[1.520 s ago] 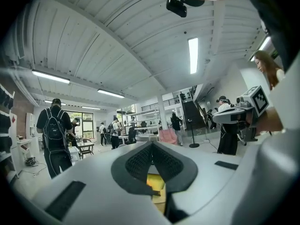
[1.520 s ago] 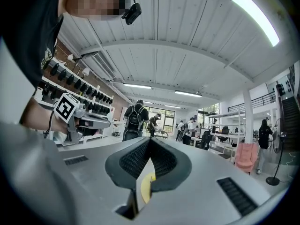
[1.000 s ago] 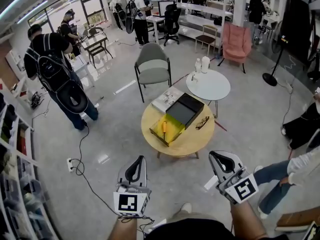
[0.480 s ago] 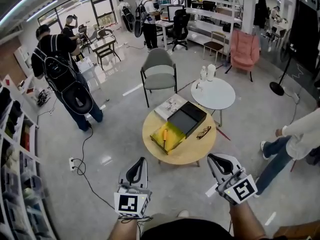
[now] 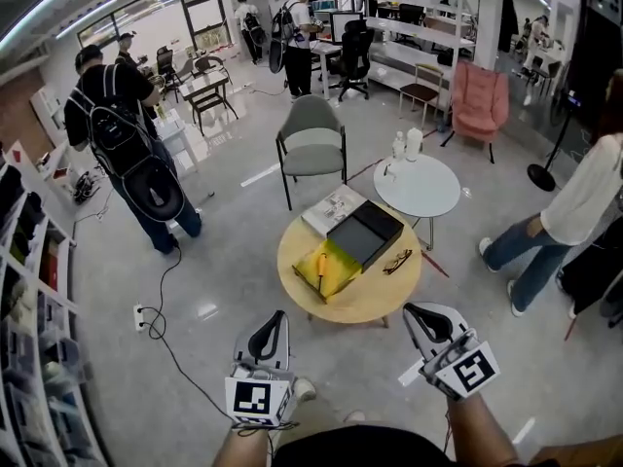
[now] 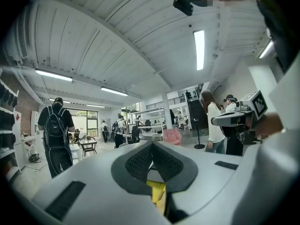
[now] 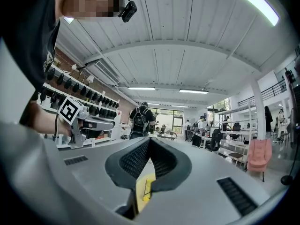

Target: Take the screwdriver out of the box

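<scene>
Two grippers at the bottom of the head view: left gripper [image 5: 276, 316] bottom centre-left, right gripper [image 5: 417, 311] bottom centre-right. Both with jaws pressed together, nothing between them, pointing level toward mid-frame. Well short of the round wooden table [image 5: 360, 305], touching nothing.

Next out, at frame centre on that table: open box [image 5: 341, 261] with yellow lining, black lid [image 5: 365, 233] folded back toward upper right. Screwdriver [image 5: 320, 262], orange handle, lying inside the box near its left side, untouched. Glasses [image 5: 396, 262] just right of the box, booklet [image 5: 331, 207] behind it.

Farther up: grey chair [image 5: 311, 144], white round table [image 5: 419, 188], person with backpack [image 5: 122, 134] at upper left.

Progress, as a judgement: nothing done yet. Box already open, so left to do: approach, parting of one gripper's jaws, grasp on the handle, lift clear of the box.

Versus the earlier frames: both grippers in much the same spot at the bottom, closed as before. Table and box near the same place. Person in white top [image 5: 574, 202] now upright at the right edge, earlier low in the lower right corner.
</scene>
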Tool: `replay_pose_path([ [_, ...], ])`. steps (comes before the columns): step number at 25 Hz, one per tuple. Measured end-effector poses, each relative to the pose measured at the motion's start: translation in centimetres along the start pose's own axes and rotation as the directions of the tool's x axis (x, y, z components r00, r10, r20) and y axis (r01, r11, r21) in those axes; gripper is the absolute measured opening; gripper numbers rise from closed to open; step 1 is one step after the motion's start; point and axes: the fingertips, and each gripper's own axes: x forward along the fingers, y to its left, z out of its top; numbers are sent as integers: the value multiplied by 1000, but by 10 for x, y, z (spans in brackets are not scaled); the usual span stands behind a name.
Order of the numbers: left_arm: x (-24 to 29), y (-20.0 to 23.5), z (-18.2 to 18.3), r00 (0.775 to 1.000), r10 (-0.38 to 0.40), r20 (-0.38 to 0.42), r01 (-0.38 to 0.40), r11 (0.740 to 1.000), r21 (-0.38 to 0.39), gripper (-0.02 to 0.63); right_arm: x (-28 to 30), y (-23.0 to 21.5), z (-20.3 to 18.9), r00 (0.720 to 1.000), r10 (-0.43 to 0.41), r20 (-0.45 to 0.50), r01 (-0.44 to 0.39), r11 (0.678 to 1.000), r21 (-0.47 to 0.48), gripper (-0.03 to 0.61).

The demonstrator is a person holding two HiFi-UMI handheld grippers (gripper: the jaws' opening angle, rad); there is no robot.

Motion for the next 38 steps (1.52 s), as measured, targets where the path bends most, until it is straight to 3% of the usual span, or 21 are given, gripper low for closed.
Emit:
replay_pose_path([
  [17, 22, 29, -9, 999, -37, -20, 38, 999, 22, 14, 39, -5, -9, 1000, -17, 5, 17, 999, 41, 15],
  [22, 42, 52, -11, 999, -33, -10, 33, 999, 21, 14, 63, -12, -13, 1000, -26, 2, 26, 999, 34, 15],
  [38, 99, 124, -52, 996, 1, -94, -2, 1000, -10, 14, 155, -33, -55, 998, 12, -69, -5, 995, 97, 15],
])
